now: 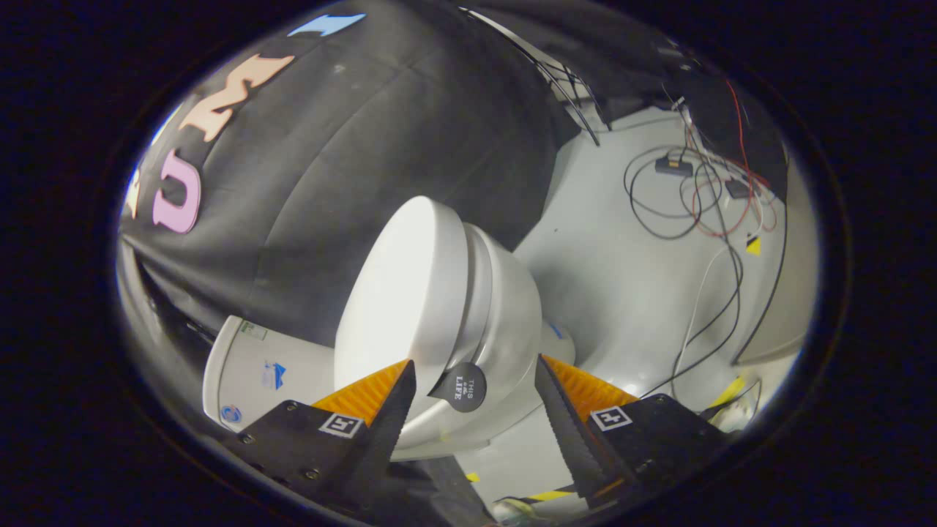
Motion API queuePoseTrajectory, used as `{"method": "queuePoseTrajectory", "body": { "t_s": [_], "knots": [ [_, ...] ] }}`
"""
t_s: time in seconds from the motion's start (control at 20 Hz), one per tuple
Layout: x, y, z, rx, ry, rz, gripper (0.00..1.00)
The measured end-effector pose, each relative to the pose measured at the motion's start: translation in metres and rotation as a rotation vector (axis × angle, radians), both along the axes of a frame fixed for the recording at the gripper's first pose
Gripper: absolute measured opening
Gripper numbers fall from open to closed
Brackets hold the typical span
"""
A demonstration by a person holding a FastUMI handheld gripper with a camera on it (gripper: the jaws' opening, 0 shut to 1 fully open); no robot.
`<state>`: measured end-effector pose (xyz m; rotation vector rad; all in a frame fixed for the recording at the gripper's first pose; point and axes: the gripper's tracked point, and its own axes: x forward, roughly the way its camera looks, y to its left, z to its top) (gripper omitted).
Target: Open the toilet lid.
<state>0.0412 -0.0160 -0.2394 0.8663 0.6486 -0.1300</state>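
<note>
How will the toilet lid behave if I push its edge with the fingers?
The toilet lid looks like rigid, glossy plastic, so probably stiff but slippery. It likely swings on its hinge rather than slides. The round black tab, between the open hand-held gripper fingers, may grip better.

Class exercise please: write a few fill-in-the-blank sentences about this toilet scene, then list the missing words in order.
1. The tool's fingers are ____, gripping nothing.
2. A round black tab on the lid sits ____ the fingers.
3. The lid is ____, not flat on the bowl.
4. Loose ____ lie on the floor beyond the toilet.

Missing words: open; between; raised; cables
</note>
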Motion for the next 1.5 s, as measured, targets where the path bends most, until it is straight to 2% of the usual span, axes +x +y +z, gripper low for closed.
{"method": "queuePoseTrajectory", "body": {
  "t_s": [0.15, 0.2, 0.4, 0.6, 0.7, 0.75, 0.8, 0.9, 0.95, 1.1, 1.5],
  "knots": [
    [0.007, 0.012, -0.006, 0.112, 0.007, -0.013, 0.95],
    [0.009, 0.016, -0.005, 0.139, -0.003, -0.017, 0.75],
    [0.017, 0.039, 0.001, 0.23, -0.031, 0.037, 0.75],
    [0.019, 0.033, 0.001, 0.153, -0.052, 0.093, 0.75],
    [0.02, 0.031, 0.0, 0.182, -0.046, 0.074, 0.52],
    [0.019, 0.03, 0.004, 0.185, -0.056, 0.074, 0.53],
    [0.021, 0.015, -0.014, 0.097, 0.017, 0.039, 0.52],
    [0.006, 0.007, -0.005, 0.157, 0.017, -0.019, 0.07],
    [0.016, 0.018, -0.01, 0.17, 0.001, -0.032, 0.08],
    [0.016, 0.017, -0.006, 0.143, -0.036, 0.005, 0.03],
    [0.015, 0.023, 0.023, 0.058, -0.1, 0.056, 0.03]
  ]
}}
